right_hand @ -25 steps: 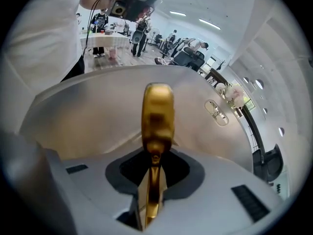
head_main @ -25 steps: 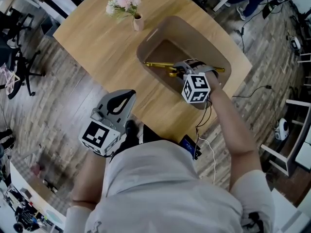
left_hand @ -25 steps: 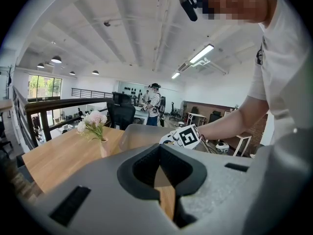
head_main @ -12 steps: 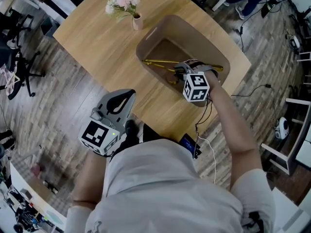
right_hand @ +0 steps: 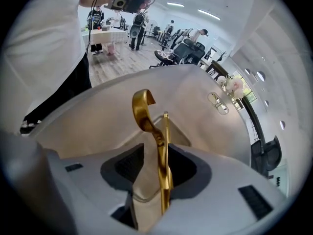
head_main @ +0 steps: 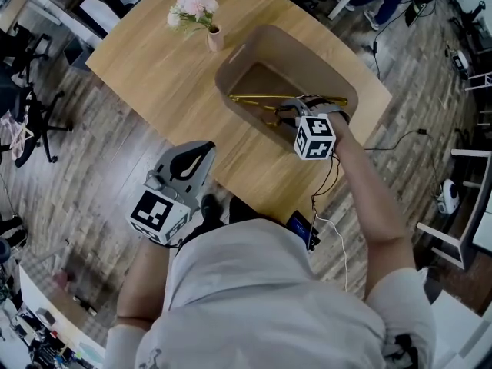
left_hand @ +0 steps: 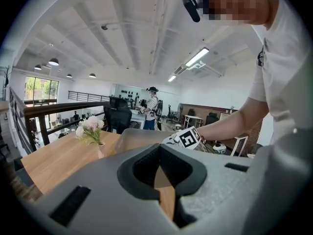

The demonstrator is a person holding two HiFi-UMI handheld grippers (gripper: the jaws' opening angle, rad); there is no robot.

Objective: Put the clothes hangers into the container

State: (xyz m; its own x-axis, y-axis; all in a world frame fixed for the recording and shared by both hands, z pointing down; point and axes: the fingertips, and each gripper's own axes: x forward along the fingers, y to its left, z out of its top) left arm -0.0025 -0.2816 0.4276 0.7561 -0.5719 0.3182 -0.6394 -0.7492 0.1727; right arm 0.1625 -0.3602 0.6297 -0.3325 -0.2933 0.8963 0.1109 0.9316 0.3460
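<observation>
We see the wooden surface (head_main: 154, 68) carrying the beige container (head_main: 327, 60). Inside it is the gold clothes hanger (head_main: 257, 98), its neck between the jaws of our right claw (head_main: 284, 114). Those jaws have just been opening and stand wide, not pressing it. Our left claw (head_main: 201, 154) hovers off the surface's near edge, jaws together, empty.

Person, seen from above and from both gripper views
- T-shirt (head_main: 261, 298): white, plain, loose fit
- sleeves (head_main: 400, 290): short, same white; arms bare below them
- print (left_hand: 260, 58): small, dark, on the chest
- trousers (right_hand: 73, 84): black
- head camera (left_hand: 191, 6): small, black, rounded body, mounted at the brow
- white cable (head_main: 342, 256): thin, looping from the right hand (head_main: 335, 123) past the forearm
- black cable (head_main: 330, 177): thin, below the wrist
</observation>
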